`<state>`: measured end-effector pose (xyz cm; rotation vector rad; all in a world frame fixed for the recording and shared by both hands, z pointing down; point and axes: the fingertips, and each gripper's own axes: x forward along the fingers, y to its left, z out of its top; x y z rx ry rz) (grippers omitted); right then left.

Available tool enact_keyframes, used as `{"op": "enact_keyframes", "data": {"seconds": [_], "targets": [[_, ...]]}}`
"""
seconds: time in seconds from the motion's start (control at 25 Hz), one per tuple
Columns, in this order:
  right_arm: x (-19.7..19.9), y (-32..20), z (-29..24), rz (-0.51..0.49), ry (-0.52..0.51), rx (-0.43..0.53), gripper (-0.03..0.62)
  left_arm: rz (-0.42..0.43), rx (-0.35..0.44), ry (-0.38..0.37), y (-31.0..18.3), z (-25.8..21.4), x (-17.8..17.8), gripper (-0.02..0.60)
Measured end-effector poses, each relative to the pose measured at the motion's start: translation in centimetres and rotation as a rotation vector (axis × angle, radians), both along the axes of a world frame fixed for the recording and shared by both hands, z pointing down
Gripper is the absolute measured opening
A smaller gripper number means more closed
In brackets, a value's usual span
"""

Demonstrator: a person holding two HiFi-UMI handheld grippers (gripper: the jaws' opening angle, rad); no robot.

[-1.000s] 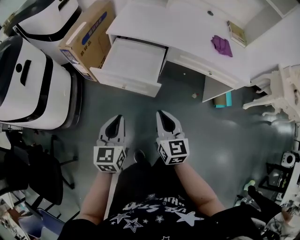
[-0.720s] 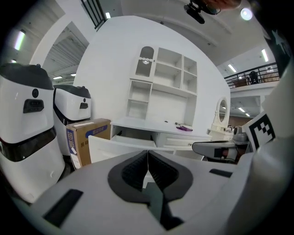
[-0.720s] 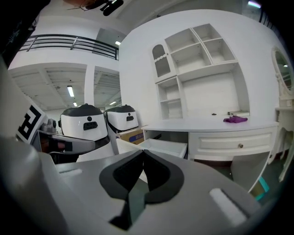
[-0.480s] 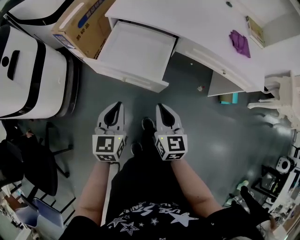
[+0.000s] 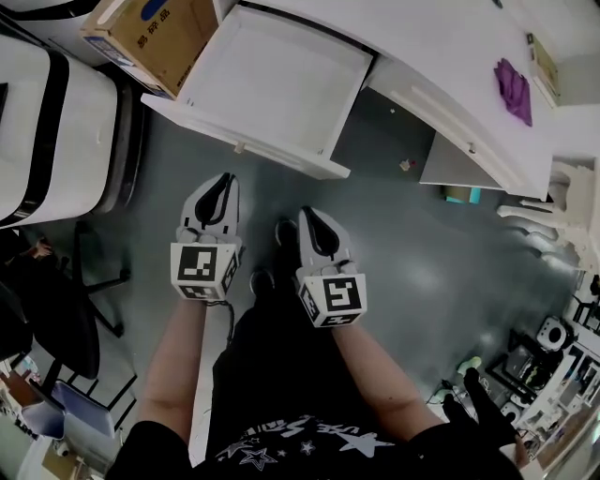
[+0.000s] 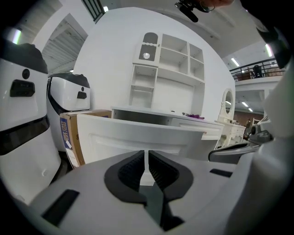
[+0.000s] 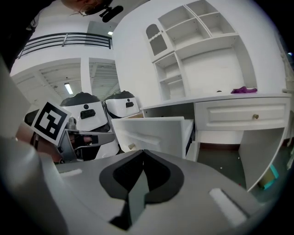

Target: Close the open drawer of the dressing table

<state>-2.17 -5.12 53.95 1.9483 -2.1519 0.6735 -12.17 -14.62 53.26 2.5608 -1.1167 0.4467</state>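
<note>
The white drawer (image 5: 277, 80) of the dressing table (image 5: 441, 52) stands pulled out and empty, its front panel (image 5: 246, 142) with a small knob facing me. My left gripper (image 5: 223, 180) is shut on nothing, a short way in front of that panel. Beside it my right gripper (image 5: 307, 214) is also shut and empty, a little farther back. In the left gripper view the drawer front (image 6: 142, 135) fills the middle beyond the shut left gripper (image 6: 147, 155). The right gripper view shows the drawer (image 7: 154, 131) to the left of centre, past the shut right gripper (image 7: 143, 153).
A cardboard box (image 5: 155, 28) and a white machine (image 5: 52, 122) stand left of the drawer. A purple cloth (image 5: 514, 86) lies on the tabletop. An ornate white chair (image 5: 567, 202) is at the right, a dark office chair (image 5: 56, 314) at the left. Grey floor lies between.
Both grippers have sunk lower and come closer to the drawer front, which now appears larger and nearer in the head view. Their jaws have stayed shut.
</note>
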Motion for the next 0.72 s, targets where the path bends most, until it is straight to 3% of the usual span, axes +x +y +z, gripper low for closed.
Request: {"op": "enact_keyframes", "data": {"seconds": [0.08,0.16,0.32,0.72], "targets": [[0.0,-0.5,0.7,-0.004,-0.001,-0.003,0.003,0.008,-0.002,-0.012,-0.5,1.0,0.5,0.017],[0.0,-0.7,1.3,-0.008,-0.005,-0.009,0.003,0.012,-0.011,-0.02,-0.7,1.9,0.8,0.062],[0.7,-1.1,2.6,-0.002,-0.018,-0.021,0.003,-0.014,0.001,-0.059,-1.9,3.7,1.2,0.064],[1.9,-1.7,5.0,-0.002,-0.023,-0.059,0.003,-0.017,-0.045,-0.137,-4.2,8.0,2.3,0.14]]}}
